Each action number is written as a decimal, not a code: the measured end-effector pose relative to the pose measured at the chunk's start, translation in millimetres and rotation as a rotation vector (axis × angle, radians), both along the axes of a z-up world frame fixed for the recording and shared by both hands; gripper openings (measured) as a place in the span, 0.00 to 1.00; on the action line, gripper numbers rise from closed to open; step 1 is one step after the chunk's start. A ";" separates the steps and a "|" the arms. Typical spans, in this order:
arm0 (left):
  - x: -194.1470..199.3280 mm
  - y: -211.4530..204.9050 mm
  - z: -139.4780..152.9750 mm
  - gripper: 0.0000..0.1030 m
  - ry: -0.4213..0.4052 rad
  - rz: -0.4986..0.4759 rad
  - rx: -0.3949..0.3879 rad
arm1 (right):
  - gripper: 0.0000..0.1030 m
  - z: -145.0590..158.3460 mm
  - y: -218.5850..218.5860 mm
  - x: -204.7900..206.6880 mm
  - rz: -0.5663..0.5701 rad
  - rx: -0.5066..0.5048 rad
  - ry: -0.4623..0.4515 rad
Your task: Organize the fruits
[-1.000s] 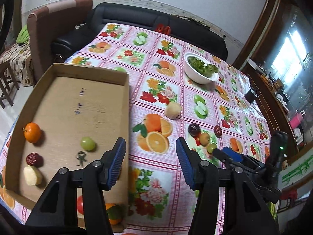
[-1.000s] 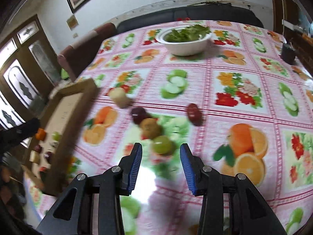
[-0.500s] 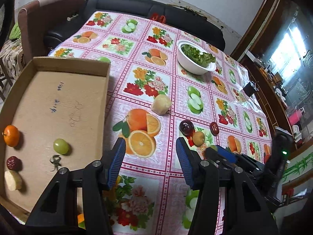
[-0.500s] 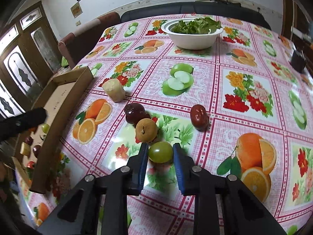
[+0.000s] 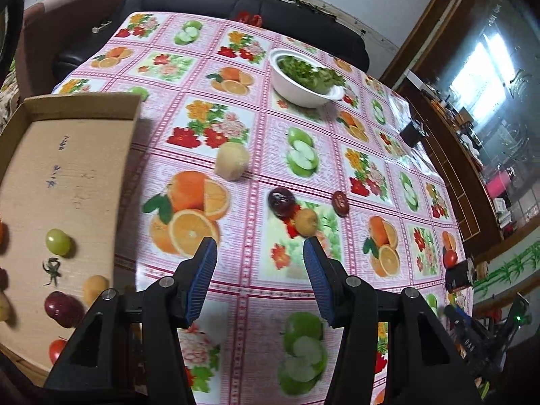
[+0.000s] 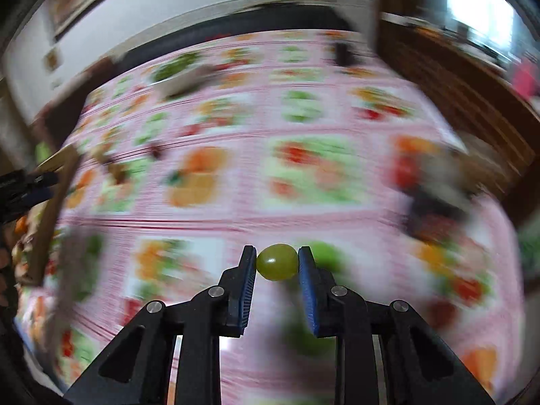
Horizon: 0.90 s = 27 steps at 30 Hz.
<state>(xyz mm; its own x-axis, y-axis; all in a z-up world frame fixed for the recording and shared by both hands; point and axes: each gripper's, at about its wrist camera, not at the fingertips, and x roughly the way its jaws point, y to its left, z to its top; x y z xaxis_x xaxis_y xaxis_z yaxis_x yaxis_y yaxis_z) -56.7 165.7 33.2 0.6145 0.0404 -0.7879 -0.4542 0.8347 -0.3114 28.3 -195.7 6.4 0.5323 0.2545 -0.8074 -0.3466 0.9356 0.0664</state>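
Note:
My right gripper [image 6: 277,263] is shut on a green grape [image 6: 277,262], held above the fruit-print tablecloth; the rest of that view is motion-blurred. My left gripper [image 5: 260,253] is open and empty over the tablecloth. To its left is the cardboard tray [image 5: 84,168], holding a green grape [image 5: 58,242], a dark red fruit [image 5: 62,305] and several other fruits. On the cloth ahead lie a pale yellow fruit [image 5: 232,165], a dark plum [image 5: 281,199], a tan fruit [image 5: 306,222] and a red date [image 5: 340,202].
A white bowl of greens [image 5: 305,81] stands at the far middle of the table. A black sofa [image 5: 236,3] runs behind the table. A small black object [image 5: 412,132] sits near the right edge. The right gripper's body [image 5: 472,334] shows at lower right.
My right gripper closed on the green grape, lifted it off the cloth and is swinging fast. My left gripper moved right, away from the tray.

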 end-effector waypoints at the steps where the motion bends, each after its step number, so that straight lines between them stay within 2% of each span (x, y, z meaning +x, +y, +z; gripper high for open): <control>1: 1.1 -3.1 0.2 0.50 0.001 -0.006 0.000 | 0.26 -1.0 -13.2 3.4 -0.039 -0.018 -0.007; 3: 1.8 -7.3 0.7 0.50 0.002 -0.015 0.003 | 0.29 -5.7 -32.2 11.0 -0.097 -0.050 0.002; 7: -0.4 -5.2 -0.5 0.50 0.015 -0.001 0.017 | 0.30 0.4 -48.7 11.2 -0.150 -0.027 -0.018; 11: 0.7 6.8 -3.7 0.50 0.029 0.032 0.020 | 0.50 32.5 -40.1 -1.5 -0.117 0.031 -0.122; 14: 5.5 14.6 -6.9 0.50 0.042 0.048 0.026 | 0.56 47.8 -22.7 -5.8 -0.065 0.082 -0.162; 19: 19.8 24.2 -10.3 0.50 0.055 0.066 0.029 | 0.58 45.5 33.9 11.9 0.079 0.164 -0.096; 21: 28.9 27.2 -11.4 0.50 0.054 0.066 0.025 | 0.56 41.6 73.0 15.7 0.177 0.202 -0.060; 24: 44.1 30.5 -15.1 0.50 0.073 0.069 0.035 | 0.54 32.0 136.7 22.6 0.292 0.189 -0.033; 27: 54.1 34.8 -18.3 0.50 0.077 0.076 0.034 | 0.53 18.3 179.0 32.5 0.349 0.183 0.001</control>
